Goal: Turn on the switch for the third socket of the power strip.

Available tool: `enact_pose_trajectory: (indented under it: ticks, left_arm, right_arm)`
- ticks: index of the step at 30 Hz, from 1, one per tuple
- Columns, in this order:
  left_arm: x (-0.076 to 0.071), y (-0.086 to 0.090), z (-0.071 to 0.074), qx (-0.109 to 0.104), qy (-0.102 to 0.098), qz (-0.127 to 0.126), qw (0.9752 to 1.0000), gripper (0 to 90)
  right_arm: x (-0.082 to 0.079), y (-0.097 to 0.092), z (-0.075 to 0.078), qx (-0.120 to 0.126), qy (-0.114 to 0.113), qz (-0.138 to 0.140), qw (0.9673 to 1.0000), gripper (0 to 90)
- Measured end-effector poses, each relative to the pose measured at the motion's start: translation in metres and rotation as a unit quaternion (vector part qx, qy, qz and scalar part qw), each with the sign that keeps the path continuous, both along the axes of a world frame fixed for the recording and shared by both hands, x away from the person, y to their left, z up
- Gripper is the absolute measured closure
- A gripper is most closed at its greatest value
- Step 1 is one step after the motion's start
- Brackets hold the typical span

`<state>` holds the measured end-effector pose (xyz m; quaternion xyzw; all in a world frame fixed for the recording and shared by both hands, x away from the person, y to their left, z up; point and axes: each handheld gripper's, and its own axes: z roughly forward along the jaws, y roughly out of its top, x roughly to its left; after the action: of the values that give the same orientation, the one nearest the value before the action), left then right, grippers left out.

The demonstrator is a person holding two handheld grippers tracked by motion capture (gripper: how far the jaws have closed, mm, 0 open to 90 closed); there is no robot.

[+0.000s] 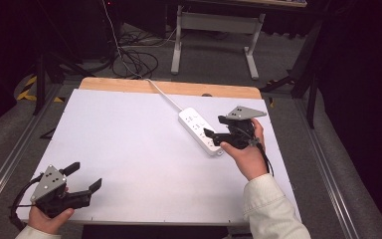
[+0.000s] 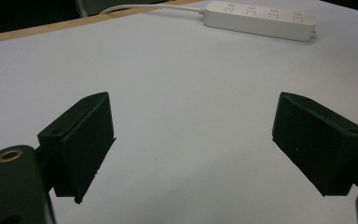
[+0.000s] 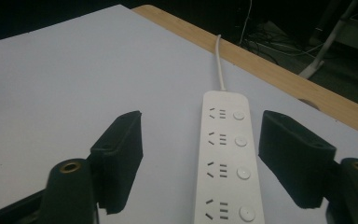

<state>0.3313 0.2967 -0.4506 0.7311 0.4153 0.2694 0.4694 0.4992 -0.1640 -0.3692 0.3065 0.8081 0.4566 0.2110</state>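
From up top, the white power strip (image 1: 200, 131) is lying right of center on the table (image 1: 129, 144), right gripper (image 1: 215, 127) hovering over it, jaws apart. Left gripper (image 1: 85, 176) is sitting near-left, jaws spread too. Right gripper view: jaws are straddling the strip.

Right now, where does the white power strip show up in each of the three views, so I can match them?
High view: the power strip lies right of centre on the white table, just left of the right claw.
Left gripper view: top right, far beyond the open jaws.
Right gripper view: bottom centre, between the open jaws, running away from the camera.
Shared landmark: its white cable, which leads to the table's wooden far edge.
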Motion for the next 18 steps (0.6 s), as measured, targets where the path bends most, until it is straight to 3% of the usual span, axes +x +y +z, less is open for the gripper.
enact_pose_trajectory:
  ticks: [11,18]
  left_arm:
    - [-0.001,0.001,0.001,-0.006,-0.002,-0.002,1.0000,13.0]
    - [-0.001,0.001,0.002,-0.005,-0.004,-0.001,1.0000,13.0]
  right_arm:
    - [-0.031,-0.020,-0.011,0.039,-0.007,0.021,0.9990,24.2]
    - [-0.045,-0.033,-0.028,0.062,-0.004,0.033,0.9975,21.8]
